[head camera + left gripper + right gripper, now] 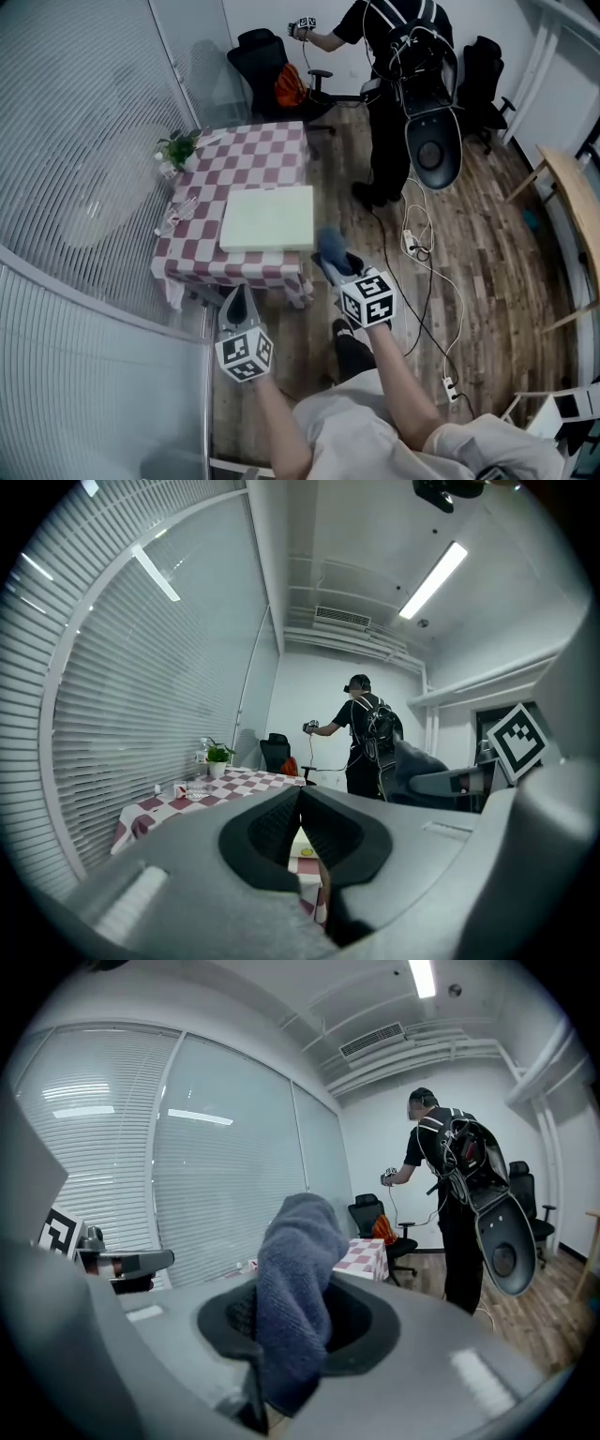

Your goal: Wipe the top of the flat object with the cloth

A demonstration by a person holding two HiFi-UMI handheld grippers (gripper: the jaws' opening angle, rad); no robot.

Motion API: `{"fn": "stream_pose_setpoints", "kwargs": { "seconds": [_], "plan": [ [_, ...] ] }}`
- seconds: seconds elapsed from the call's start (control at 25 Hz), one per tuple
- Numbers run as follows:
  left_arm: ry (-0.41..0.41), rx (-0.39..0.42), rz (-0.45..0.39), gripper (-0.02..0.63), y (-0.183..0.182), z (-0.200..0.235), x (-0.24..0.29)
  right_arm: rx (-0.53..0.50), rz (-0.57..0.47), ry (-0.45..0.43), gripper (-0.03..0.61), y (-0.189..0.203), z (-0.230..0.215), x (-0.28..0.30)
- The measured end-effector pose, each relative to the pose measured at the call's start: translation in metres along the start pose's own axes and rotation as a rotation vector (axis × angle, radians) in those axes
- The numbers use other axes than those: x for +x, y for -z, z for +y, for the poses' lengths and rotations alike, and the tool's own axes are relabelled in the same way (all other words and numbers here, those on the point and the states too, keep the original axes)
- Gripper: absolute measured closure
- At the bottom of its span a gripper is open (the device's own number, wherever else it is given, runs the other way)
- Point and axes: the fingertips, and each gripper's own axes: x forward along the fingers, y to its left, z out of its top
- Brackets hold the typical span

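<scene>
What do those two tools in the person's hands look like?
The left tool and right tool are grey with dark lining, tapering to a point. Each carries a white cube printed with black square markers. The person wears a pale shirt.

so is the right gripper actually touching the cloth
Touching. The right gripper view shows the right gripper with its jaws closed on the blue-grey cloth, whose folded end stands up past them.

table 1 | flat object 1 | cloth 1 | left tongs, right tongs 2 | plant 1 | standing person 1
</scene>
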Motion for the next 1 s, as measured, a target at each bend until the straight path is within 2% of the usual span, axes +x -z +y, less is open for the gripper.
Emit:
{"fn": "stream_pose_setpoints", "kwargs": {
  "seconds": [0.24,0.56,1.0],
  "plan": [
    [-0.004,0.018,0.018,0.606,0.001,0.011,0.030,0.028,-0.004,-0.004,0.465,-0.002,-0.012,0.032],
    [0.012,0.056,0.052,0.606,-0.007,0.022,0.087,0.067,-0.022,-0.014,0.465,-0.025,-0.032,0.090],
    [-0.004,0.021,0.103,0.606,-0.005,0.046,0.173,0.059,-0.001,-0.053,0.465,-0.052,-0.053,0.172]
  ]
}}
